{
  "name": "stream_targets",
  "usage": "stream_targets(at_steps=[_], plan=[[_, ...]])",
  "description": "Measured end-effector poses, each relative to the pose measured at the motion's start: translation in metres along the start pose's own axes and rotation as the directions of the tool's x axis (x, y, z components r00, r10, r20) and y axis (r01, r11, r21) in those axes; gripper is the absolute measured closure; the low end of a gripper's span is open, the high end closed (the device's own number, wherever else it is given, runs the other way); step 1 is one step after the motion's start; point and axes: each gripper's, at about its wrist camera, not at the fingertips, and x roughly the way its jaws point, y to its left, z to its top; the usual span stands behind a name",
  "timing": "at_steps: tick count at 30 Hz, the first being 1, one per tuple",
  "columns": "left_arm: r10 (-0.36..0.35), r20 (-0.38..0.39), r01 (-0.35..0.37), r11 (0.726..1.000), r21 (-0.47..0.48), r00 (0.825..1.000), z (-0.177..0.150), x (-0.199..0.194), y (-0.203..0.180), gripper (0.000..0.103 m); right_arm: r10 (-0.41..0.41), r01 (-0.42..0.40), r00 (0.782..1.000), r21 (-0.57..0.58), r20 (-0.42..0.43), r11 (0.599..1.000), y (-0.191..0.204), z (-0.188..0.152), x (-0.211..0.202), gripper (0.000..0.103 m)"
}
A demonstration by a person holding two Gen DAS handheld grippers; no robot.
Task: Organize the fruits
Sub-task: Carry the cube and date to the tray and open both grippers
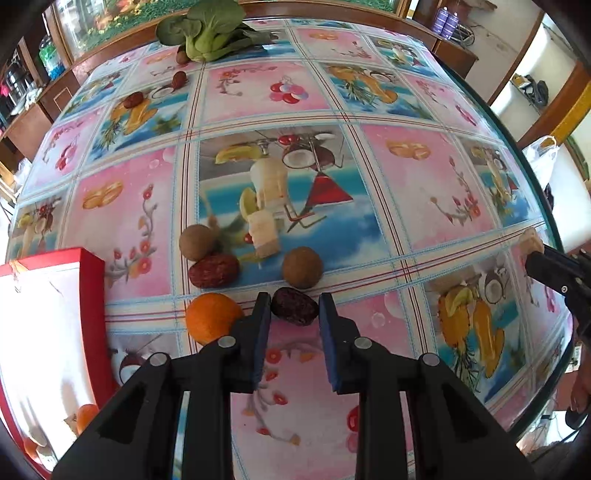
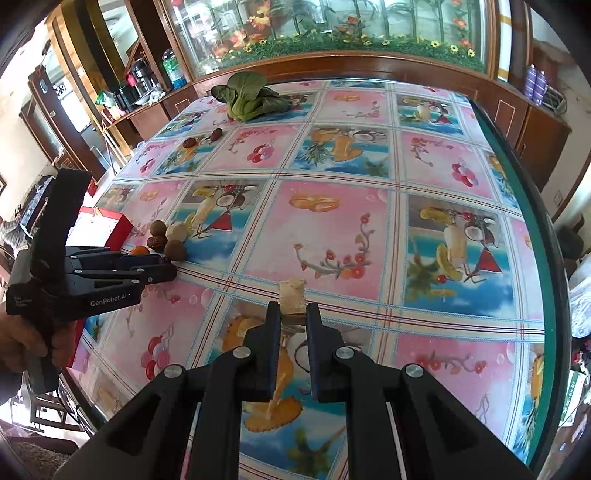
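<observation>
Left wrist view: the left gripper (image 1: 294,308) points steeply down at the table (image 1: 424,206), its jaws drawn in on a dark red jujube (image 1: 294,305) that sits between the blue pads (image 1: 263,325), touching both. Just to its left lies an orange (image 1: 212,317); beyond are a second jujube (image 1: 213,270) and two brown longans (image 1: 197,242) (image 1: 302,267), with a pale cut piece of fruit (image 1: 264,230) between them. A red-edged box (image 1: 55,332) stands at the left table edge, with orange fruit visible at its lower end. Far off lies a bok choy (image 1: 210,33), with more small dark fruits (image 1: 179,79) near it.

Right wrist view: the right gripper (image 2: 293,314) tilts down above the cloth, its fingers pressed tight on a pale, tan chunk of fruit (image 2: 292,293) held clear of the table. At the left a hand (image 2: 26,341) grasps the other gripper's handle, its tip down among the fruit cluster beside the box.
</observation>
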Motion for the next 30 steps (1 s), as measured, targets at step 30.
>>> stream_targets(at_steps=[30], plan=[[0.222,0.072,-0.183,0.917,-0.355,0.972,-0.162,-0.135,0.169,0.075,0.28,-0.334,0.942,-0.495,-0.184,0.802,0.292,0.016,0.065,0.092]])
